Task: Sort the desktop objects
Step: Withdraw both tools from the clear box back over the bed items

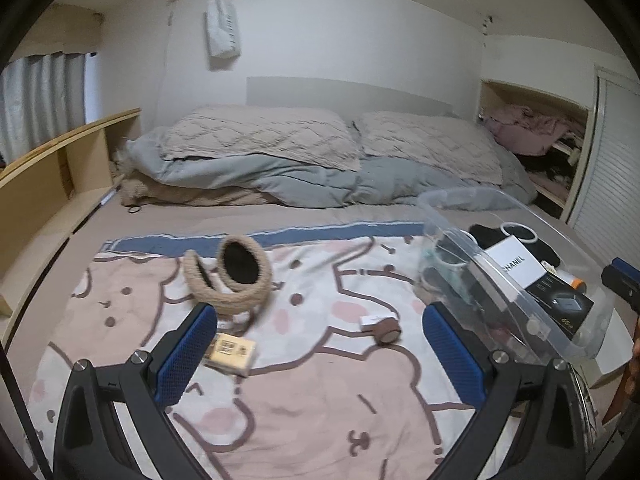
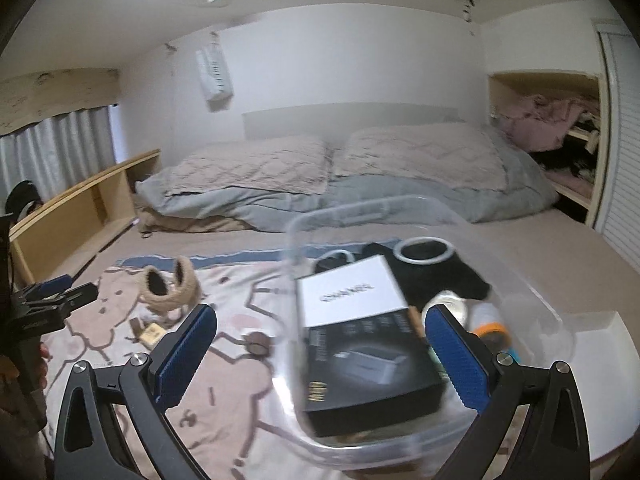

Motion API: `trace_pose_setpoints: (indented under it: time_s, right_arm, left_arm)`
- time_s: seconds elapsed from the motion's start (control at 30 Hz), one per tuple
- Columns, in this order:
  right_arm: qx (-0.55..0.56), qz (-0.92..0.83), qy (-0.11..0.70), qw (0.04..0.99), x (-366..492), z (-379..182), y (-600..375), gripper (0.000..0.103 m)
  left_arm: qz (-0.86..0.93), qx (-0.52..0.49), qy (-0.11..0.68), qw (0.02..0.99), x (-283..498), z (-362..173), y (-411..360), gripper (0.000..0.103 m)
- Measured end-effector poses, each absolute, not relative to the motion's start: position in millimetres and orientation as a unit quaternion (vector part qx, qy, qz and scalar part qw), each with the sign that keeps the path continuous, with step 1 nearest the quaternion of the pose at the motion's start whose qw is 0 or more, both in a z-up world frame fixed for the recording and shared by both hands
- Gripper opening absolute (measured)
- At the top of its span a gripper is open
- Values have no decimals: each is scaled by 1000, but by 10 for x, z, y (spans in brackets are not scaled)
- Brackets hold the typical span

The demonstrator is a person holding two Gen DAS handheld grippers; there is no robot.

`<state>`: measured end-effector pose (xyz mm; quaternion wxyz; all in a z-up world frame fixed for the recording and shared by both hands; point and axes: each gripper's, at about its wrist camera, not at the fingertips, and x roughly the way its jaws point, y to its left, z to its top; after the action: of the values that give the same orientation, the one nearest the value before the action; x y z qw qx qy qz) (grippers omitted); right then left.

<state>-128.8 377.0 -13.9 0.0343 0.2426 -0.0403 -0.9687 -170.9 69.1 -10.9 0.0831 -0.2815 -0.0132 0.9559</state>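
Over blanket (image 1: 320, 392): L claw (image 1: 320, 344) agape

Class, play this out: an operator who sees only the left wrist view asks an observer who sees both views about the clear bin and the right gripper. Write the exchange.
Operator: I see only a dark tip at my right edge. Is the right gripper holding anything?
Observer: No. The right gripper is open, its blue fingers spread, nothing between them.
Operator: Where is it aimed?
Observer: At the clear bin; the black box inside fills the space between the fingers.
Operator: The white card in the bin looks like a loose slip to me. Is it?
Observer: It is the white box, lying partly on the black box.
Operator: What is behind the orange bit I see?
Observer: A small white bottle with an orange band, lying just right of the right finger.
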Motion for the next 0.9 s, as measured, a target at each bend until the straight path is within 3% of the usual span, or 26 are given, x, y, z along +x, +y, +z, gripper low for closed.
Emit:
trace_pose_setpoints:
  time_s: [0.4, 0.9]
  right_arm:
    - [218, -971, -35, 92, -1226, -247, 2897, 103]
    - [255, -961, -63, 82, -1566, -1090, 2421, 103]
  left_arm:
    - [964, -254, -51, 60, -1596, -254, 200, 103]
    - [955, -285, -81, 21, -1665, -732, -379, 103]
